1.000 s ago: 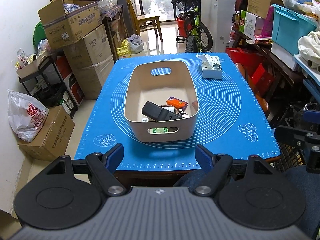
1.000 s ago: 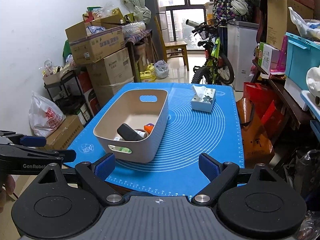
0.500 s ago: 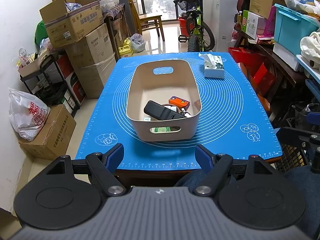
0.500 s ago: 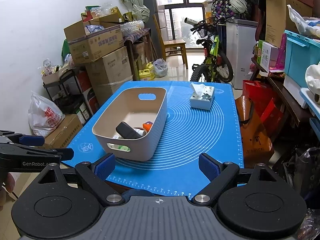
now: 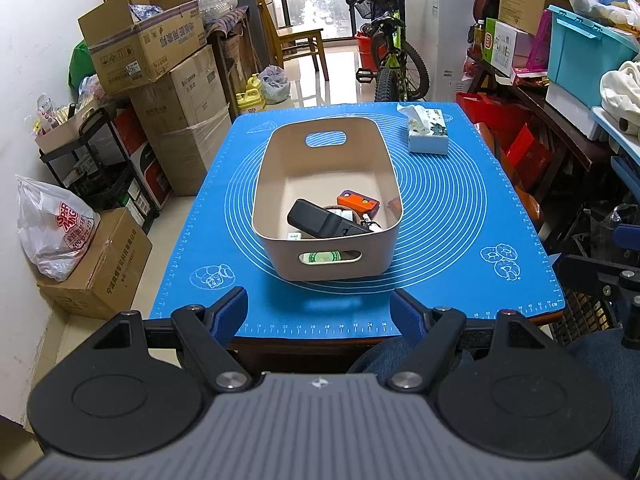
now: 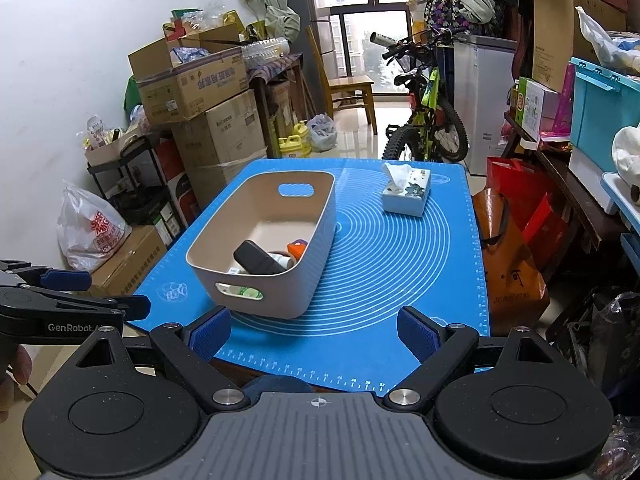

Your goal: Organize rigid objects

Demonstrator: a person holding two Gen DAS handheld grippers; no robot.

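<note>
The left claw [image 5: 319,314] hangs with its jaws spread wide and nothing between them, short of the near edge of the tabletop [image 5: 192,240], and the right claw [image 6: 313,334] likewise gapes empty over that same edge. Just beyond them the beige bin [image 5: 328,256] stands on the blue mat, and in its near end lie a black remote-like case [image 5: 324,222], an orange block [image 5: 357,204] and a green-labelled item [image 5: 324,257] showing through the near handle slot. Against the frames a second earlier little differs: both claws keep their place and spread, and the bin and its contents lie as they did. The left wrist view looks straight down into the bin and shows the person's blue-clad knees [image 5: 400,354] under the tabletop's edge; the right wrist view sees the bin from its right, with the left claw off at its left margin and fingers [image 6: 18,364] curled beneath. A tissue box [image 6: 406,194] sits at the far right of the mat.
</note>
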